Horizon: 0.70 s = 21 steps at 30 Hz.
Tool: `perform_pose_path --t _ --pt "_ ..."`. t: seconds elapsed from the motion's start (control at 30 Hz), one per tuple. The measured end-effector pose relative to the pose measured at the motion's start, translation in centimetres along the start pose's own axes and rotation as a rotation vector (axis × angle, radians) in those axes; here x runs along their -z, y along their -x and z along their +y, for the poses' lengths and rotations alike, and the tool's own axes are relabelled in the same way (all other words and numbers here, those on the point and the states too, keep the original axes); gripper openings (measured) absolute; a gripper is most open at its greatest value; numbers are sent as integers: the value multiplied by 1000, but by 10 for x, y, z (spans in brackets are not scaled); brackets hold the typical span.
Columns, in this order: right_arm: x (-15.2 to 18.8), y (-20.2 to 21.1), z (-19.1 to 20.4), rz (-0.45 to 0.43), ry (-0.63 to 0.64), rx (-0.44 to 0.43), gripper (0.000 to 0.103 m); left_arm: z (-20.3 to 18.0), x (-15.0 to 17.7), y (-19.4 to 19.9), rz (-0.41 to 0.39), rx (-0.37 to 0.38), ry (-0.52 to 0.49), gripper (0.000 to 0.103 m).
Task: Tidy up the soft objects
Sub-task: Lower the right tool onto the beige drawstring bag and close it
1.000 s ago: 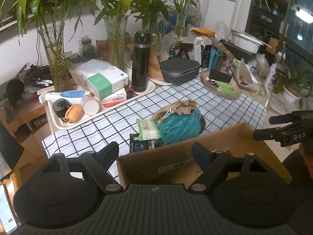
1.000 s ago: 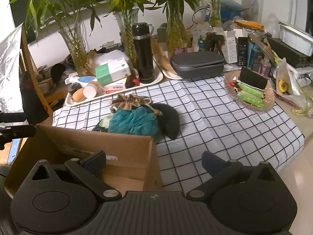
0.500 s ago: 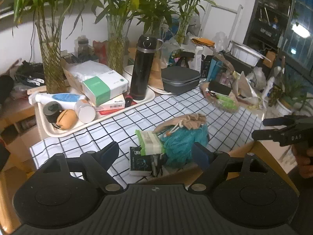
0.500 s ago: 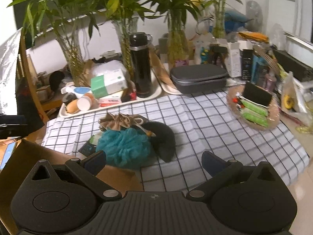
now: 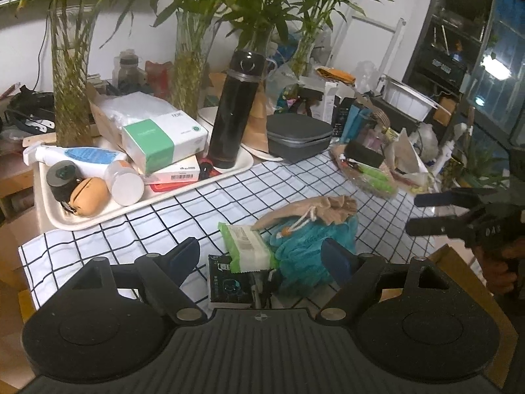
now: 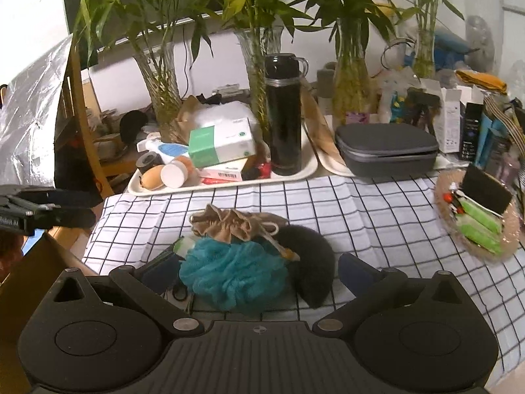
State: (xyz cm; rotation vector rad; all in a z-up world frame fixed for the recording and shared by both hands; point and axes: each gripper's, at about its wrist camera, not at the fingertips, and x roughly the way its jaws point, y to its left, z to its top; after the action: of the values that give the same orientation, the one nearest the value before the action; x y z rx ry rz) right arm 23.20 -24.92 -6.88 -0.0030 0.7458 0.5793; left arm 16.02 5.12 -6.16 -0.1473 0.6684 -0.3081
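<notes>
A teal bath pouf [image 6: 233,275] lies on the checked tablecloth [image 6: 377,216]; touching it, a tan drawstring pouch [image 6: 229,223] behind and a black furry item [image 6: 311,266] right.

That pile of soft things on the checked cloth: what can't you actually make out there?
- Black fluffy thing: right view only; the teal pouf hides it in the left view.
- Dark packet: print too small.
- Cardboard box: cut off by the right claw's body.

Teal mesh bath pouf [image 6: 234,275] heaped on checked cloth, tan drawstring pouch [image 6: 229,223] lying across its top, black fuzzy pad [image 6: 311,267] touching its right side
</notes>
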Motion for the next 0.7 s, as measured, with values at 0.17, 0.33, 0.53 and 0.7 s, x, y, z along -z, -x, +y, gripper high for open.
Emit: perform_pose_path --t 0.17,0.33,0.53,0.7 --pt "-6 -12 -3 8 14 -11 103 4 2 1 -24 7 0 81" --pt "-12 -23 -2 -1 74 -28 102 11 3 1 -53 37 35 81" --pt "-25 -45 -7 15 109 -55 90 15 5 -3 -59 52 57 81" --pt "-31 -67 -7 55 147 -95 76 21 6 -4 -70 65 74 81"
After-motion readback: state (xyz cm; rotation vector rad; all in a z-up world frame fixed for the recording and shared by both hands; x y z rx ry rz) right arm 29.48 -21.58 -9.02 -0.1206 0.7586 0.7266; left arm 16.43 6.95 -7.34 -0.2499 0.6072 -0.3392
